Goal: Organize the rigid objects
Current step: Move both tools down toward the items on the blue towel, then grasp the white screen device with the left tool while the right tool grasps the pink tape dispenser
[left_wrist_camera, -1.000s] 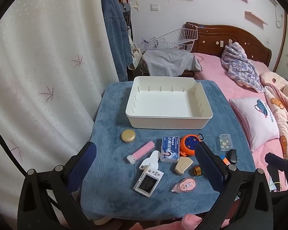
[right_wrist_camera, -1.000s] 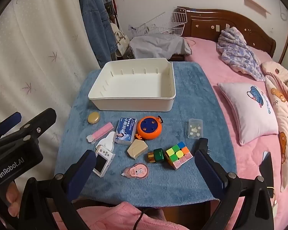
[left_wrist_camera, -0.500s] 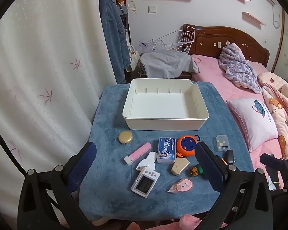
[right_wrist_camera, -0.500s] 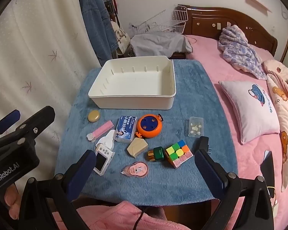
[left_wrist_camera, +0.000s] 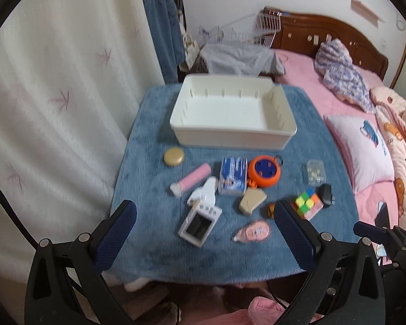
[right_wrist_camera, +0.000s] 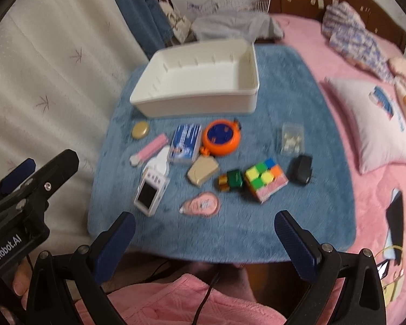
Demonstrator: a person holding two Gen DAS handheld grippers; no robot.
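Observation:
An empty white bin (left_wrist_camera: pixel 230 111) (right_wrist_camera: pixel 200 81) stands at the far side of a blue-towelled table (left_wrist_camera: pixel 154 249). In front of it lie small items: gold tin (left_wrist_camera: pixel 173 157), pink tube (left_wrist_camera: pixel 192 178), blue box (left_wrist_camera: pixel 233 175), orange round case (left_wrist_camera: pixel 264 171), clear box (left_wrist_camera: pixel 315 172), colour cube (right_wrist_camera: pixel 265 178), black plug (right_wrist_camera: pixel 300 169), beige wedge (right_wrist_camera: pixel 203 173), green block (right_wrist_camera: pixel 234 180), white camera (right_wrist_camera: pixel 150 193), pink tape dispenser (right_wrist_camera: pixel 201 204). My left gripper (left_wrist_camera: pixel 203 235) hangs open over the table's near edge. My right gripper (right_wrist_camera: pixel 204 246) is open too, holding nothing.
A white curtain (left_wrist_camera: pixel 54 94) hangs close on the left. A bed with pink covers and a pillow (left_wrist_camera: pixel 362 149) borders the table's right side. Hanging denim clothes (left_wrist_camera: pixel 162 21) and a wire rack (left_wrist_camera: pixel 246 32) stand behind the bin. A person's pink-clad lap (right_wrist_camera: pixel 192 300) is below.
Both views have tipped down and closed in on the table, so the items look larger and lower. Nothing on the table has moved; both grippers stay open.

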